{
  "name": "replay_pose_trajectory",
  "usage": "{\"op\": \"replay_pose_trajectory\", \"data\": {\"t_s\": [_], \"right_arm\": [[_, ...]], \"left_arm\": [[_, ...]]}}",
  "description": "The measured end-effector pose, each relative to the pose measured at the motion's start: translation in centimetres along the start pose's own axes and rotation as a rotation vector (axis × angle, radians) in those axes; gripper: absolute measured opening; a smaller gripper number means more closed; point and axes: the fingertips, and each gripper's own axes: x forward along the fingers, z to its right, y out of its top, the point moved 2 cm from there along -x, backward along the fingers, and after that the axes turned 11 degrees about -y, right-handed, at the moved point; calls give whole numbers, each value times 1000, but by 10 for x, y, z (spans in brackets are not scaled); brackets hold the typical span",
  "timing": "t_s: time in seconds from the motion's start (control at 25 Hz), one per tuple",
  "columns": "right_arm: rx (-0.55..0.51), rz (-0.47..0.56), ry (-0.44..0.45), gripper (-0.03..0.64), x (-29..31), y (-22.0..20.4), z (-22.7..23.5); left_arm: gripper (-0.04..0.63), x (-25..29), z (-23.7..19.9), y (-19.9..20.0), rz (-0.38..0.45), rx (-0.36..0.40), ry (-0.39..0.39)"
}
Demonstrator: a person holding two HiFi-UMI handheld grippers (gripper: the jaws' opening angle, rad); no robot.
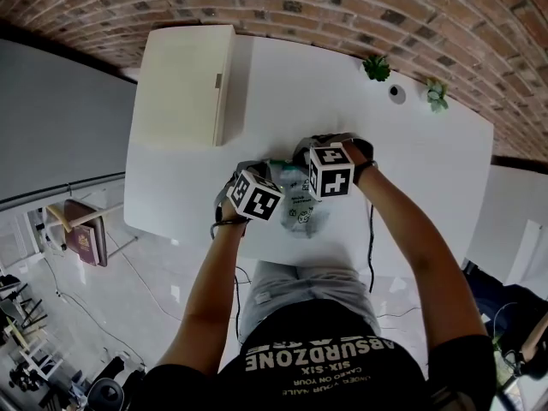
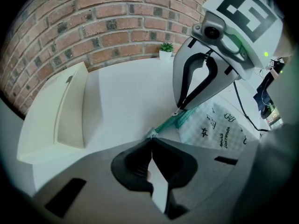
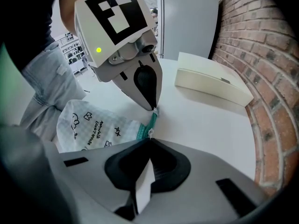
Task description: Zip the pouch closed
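pouch (image 2: pixel 212 129): probably feeling light and limp, so tensioning it by the zip is working best.
left hand-held gripper (image 2: pixel 152 140): pinching zipper end (image 2: pixel 159 129), jaws closed.
right hand-held gripper (image 3: pixel 149 142): clamping zipper pull (image 3: pixel 149 133).

The head camera looked steeply down from high above the pouch (image 1: pixel 301 211). It was far enough off to take in the whole table (image 1: pixel 428 169), the box (image 1: pixel 184 84) beyond the pouch and the brick wall (image 1: pixel 342 7) behind that. The left gripper (image 2: pixel 151 140) carried a camera low and close to the pouch, facing across it at the right gripper (image 2: pixel 179 110) and the wall. The right gripper's camera, equally close on the pouch's other side, faced back at the left gripper, with the wall to its right. All three views shared the pouch, box, table and wall.
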Motion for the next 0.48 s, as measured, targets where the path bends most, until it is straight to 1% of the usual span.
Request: {"op": "replay_pose_trajectory", "data": {"t_s": [0.24, 0.48], "right_arm": [[-28, 2, -14, 0, -2, 1, -3], [-25, -11, -19, 0, -3, -3, -5]], "left_arm": [[11, 0, 1, -1, -3, -1, 1], [11, 1, 0, -1, -2, -6, -3]]}}
